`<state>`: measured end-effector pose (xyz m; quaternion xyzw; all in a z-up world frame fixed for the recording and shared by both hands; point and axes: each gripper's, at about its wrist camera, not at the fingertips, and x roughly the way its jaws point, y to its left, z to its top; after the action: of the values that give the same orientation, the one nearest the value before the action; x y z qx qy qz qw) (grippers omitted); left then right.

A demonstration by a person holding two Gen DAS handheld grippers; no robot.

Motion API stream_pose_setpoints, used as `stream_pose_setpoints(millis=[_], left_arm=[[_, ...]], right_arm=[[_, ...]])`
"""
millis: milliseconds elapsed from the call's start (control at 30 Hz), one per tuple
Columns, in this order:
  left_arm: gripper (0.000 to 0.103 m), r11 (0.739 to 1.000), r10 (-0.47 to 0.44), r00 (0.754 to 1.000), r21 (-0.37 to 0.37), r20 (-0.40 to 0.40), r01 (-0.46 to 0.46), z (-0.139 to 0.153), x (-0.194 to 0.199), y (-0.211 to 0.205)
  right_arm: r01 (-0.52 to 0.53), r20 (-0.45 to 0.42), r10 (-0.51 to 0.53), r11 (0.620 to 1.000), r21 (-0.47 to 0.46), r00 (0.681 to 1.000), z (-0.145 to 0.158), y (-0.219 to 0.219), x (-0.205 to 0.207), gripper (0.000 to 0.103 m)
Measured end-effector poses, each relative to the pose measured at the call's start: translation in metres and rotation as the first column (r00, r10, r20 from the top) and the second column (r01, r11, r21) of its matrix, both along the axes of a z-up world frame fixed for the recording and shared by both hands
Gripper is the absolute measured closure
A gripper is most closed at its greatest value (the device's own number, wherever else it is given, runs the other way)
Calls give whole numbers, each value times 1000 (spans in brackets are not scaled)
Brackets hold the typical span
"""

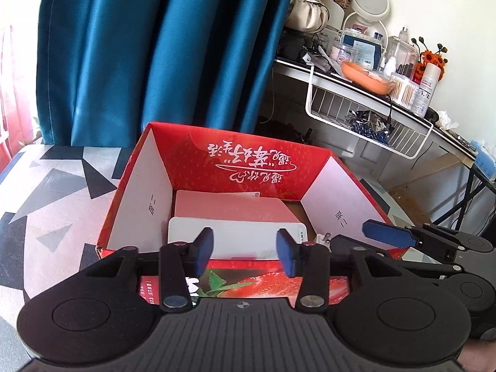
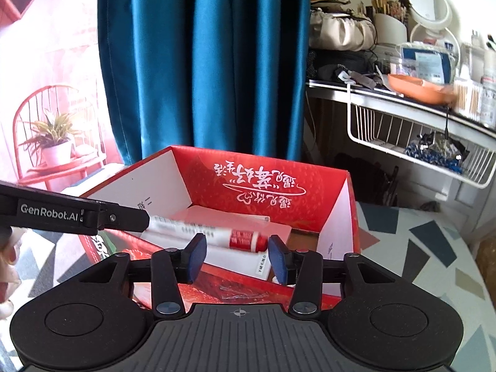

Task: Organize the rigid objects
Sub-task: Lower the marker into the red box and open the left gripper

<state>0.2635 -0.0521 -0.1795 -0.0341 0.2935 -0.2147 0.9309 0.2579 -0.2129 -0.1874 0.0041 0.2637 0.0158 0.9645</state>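
Observation:
A red strawberry-print cardboard box (image 1: pixel 235 155) stands open on the patterned table; it also shows in the right wrist view (image 2: pixel 266 183). Inside lie two flat white boxes (image 1: pixel 235 235) stacked. In the right wrist view a white tube with a red end (image 2: pixel 214 234) is blurred in the air just over the box, between and beyond my right gripper's open fingers (image 2: pixel 237 255), touching neither pad. My left gripper (image 1: pixel 245 249) is open and empty at the box's near rim. The left gripper's arm (image 2: pixel 77 215) reaches in from the left of the right view.
A teal curtain (image 1: pixel 161 49) hangs behind the box. A cluttered vanity desk (image 1: pixel 365 74) with a wire basket (image 1: pixel 372 117) stands at the right. A red chair with a potted plant (image 2: pixel 55 142) sits outside at the left. The table carries a grey geometric cloth (image 1: pixel 52 192).

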Motion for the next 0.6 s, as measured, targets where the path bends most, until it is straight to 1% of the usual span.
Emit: stream_pose_setpoints(millis=[33, 100, 133, 167, 200, 233, 267, 300, 333, 433, 467, 500, 600], left_arm=[[45, 1000, 3, 1000, 1, 1, -3, 1, -1, 0], [35, 1000, 14, 1000, 9, 1, -14, 2, -2, 0], [32, 1000, 19, 1000, 13, 3, -19, 3, -3, 0], [27, 1000, 19, 1000, 15, 7, -19, 4, -4, 0], [22, 1000, 18, 1000, 18, 11, -18, 5, -5, 0], [19, 1000, 16, 1000, 23, 15, -16, 6, -6, 0], [15, 999, 15, 1000, 30, 19, -15, 7, -7, -1], [14, 999, 16, 1000, 36, 23, -17, 8, -7, -1], [13, 999, 17, 1000, 39, 25, -18, 9, -8, -1], [5, 999, 26, 999, 42, 27, -27, 12, -9, 1], [3, 999, 31, 999, 44, 29, -32, 13, -9, 2], [2, 998, 36, 999, 46, 29, -37, 13, -10, 3], [0, 997, 52, 998, 47, 26, -53, 15, -13, 6]], right_arm=[[10, -2, -10, 1000, 8, 1000, 1, -1, -1, 53], [19, -2, -18, 1000, 19, 1000, 2, -2, -2, 47], [23, -4, -22, 1000, 16, 1000, 3, -2, -3, 46], [28, -6, -28, 1000, 7, 1000, 4, -1, -3, 43], [37, -6, -37, 999, -4, 999, 5, -1, -3, 37], [45, -4, -45, 999, -10, 999, 6, -1, -4, 34], [51, -2, -51, 999, -10, 999, 7, -1, -4, 28], [54, -1, -54, 998, -7, 999, 8, -2, -5, 21], [59, -1, -59, 998, -3, 998, 8, -3, -5, 18], [72, -4, -71, 997, 11, 997, 9, -6, -6, 9], [76, -5, -76, 997, 13, 997, 9, -7, -6, 4], [83, -4, -83, 996, 14, 997, 9, -8, -7, 1], [98, -5, -98, 995, 23, 995, 10, -11, -10, 0]])
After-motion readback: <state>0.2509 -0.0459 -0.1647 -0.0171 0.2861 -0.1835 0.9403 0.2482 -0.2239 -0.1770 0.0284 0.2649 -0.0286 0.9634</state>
